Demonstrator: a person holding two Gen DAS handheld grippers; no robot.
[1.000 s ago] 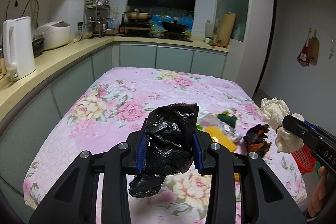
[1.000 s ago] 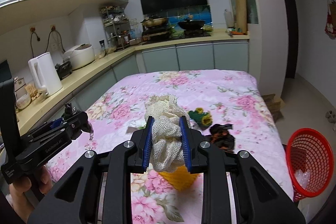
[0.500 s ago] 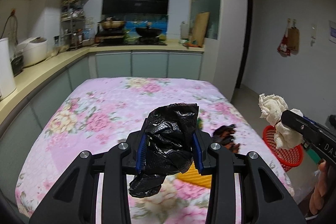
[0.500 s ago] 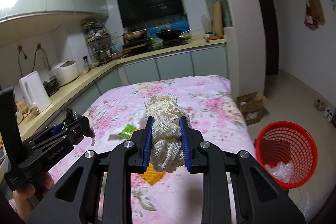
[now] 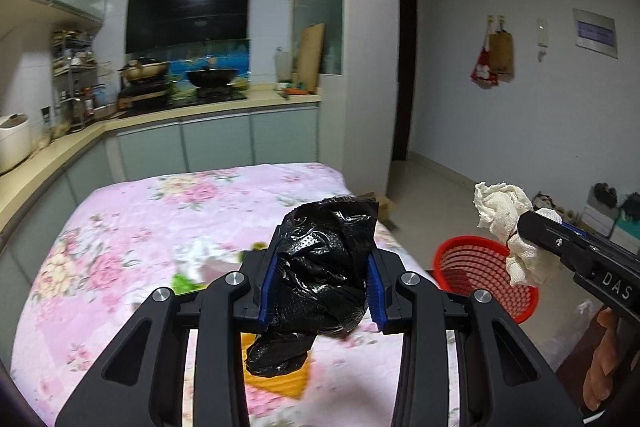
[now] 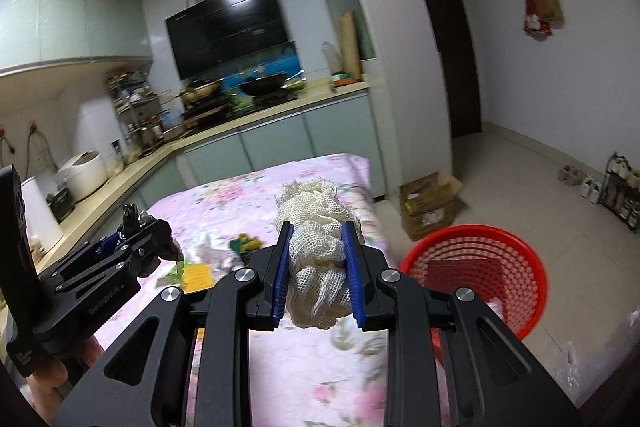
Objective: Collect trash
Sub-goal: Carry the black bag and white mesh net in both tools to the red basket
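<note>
The left gripper (image 5: 323,277) has its fingers (image 5: 269,283) clamped on a crumpled black bag (image 5: 322,279). The bag's long axis runs roughly 12 to 6 o'clock in the left wrist view: its upper end rises past the fingertips, and its lower end hangs below them toward 7 o'clock, over the tabletop (image 5: 132,227) with its pink floral cloth.

The right gripper (image 6: 316,265) has its fingers (image 6: 281,267) closed on a wad of cream net (image 6: 318,251). The net's long axis also runs 12 to 6 o'clock in the right wrist view, bulging above the fingertips and drooping a little below them.

In the left wrist view the right gripper sits at 3 o'clock, the net held above the near rim of a red basket (image 5: 476,263) that stands on the floor just off the tabletop's right edge. In the right wrist view the basket (image 6: 480,267) lies at 4 o'clock from the net, with a dark flat piece and some clear film inside.

On the tabletop lie a yellow scrap (image 5: 280,383) directly beneath the bag, and green bits (image 6: 246,242) at 9 o'clock from the net. A cardboard box (image 6: 430,207) stands on the floor beyond the basket.
</note>
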